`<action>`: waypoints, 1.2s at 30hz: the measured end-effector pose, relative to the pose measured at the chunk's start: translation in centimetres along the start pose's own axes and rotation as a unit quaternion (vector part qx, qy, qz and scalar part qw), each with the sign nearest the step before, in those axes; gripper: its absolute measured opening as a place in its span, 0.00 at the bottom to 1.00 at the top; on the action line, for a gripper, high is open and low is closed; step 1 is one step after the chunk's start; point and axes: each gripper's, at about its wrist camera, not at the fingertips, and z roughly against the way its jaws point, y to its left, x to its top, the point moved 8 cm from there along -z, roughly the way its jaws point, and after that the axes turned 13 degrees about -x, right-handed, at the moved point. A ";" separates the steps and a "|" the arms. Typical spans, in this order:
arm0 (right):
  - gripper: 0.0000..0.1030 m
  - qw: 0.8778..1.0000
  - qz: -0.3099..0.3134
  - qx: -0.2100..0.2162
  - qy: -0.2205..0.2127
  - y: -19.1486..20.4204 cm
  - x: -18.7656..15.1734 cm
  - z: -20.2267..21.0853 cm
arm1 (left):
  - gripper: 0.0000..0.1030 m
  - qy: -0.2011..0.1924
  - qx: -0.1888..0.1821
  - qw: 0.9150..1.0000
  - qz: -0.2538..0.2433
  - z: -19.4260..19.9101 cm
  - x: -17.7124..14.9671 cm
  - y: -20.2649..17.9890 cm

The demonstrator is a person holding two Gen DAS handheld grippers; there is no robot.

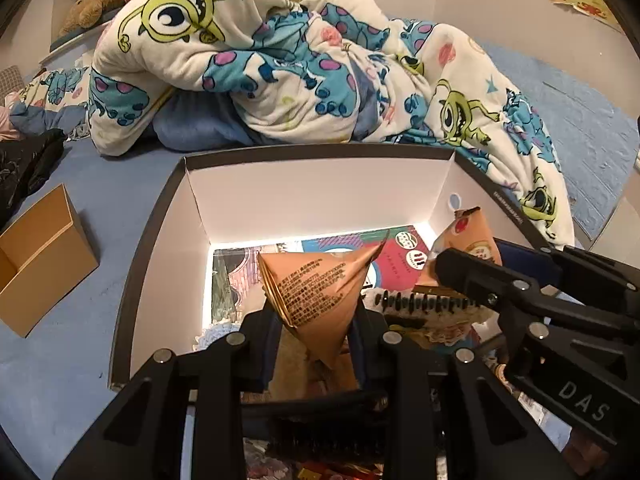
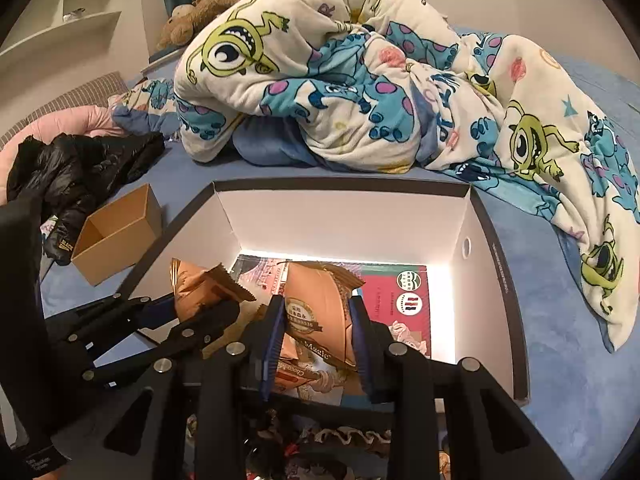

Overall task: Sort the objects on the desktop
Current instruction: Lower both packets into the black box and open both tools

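A big open box (image 1: 312,196) with white inner walls and a dark rim lies on the blue bed. My left gripper (image 1: 314,320) is shut on an orange-brown triangular snack packet (image 1: 320,292) held above the box. My right gripper (image 2: 318,336) is shut on a second orange-brown snack packet (image 2: 320,312), also over the box (image 2: 340,220). Each gripper shows in the other view: the right one (image 1: 468,280) with its packet (image 1: 472,240), the left one (image 2: 200,312) with its packet (image 2: 196,288). Colourful printed sheets (image 1: 400,256) and a black comb-like item (image 1: 424,304) lie on the box floor.
A small open brown cardboard box (image 2: 116,236) sits left of the big box. A crumpled cartoon-print blanket (image 1: 300,60) is piled behind it. A black jacket (image 2: 72,168) lies at far left, with a brown plush toy (image 2: 196,12) at the back.
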 end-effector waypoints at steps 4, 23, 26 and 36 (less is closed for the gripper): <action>0.31 1.000 -0.004 -0.001 0.013 -0.2 0.1 -0.9 | 0.29 0.015 -0.005 1.000 0.013 -0.7 -0.1 0.5; 0.57 0.998 -0.031 -0.011 0.044 -1.5 -0.4 -2.8 | 0.66 0.027 0.023 0.999 0.034 -1.8 0.0 2.5; 0.57 0.999 -0.032 -0.010 0.044 -1.6 -0.3 -2.8 | 0.68 0.028 0.025 0.999 0.035 -1.8 -0.1 2.4; 0.69 0.999 -0.027 -0.007 0.024 -1.3 0.7 -1.6 | 0.80 0.007 0.025 1.000 0.008 -0.2 1.0 0.9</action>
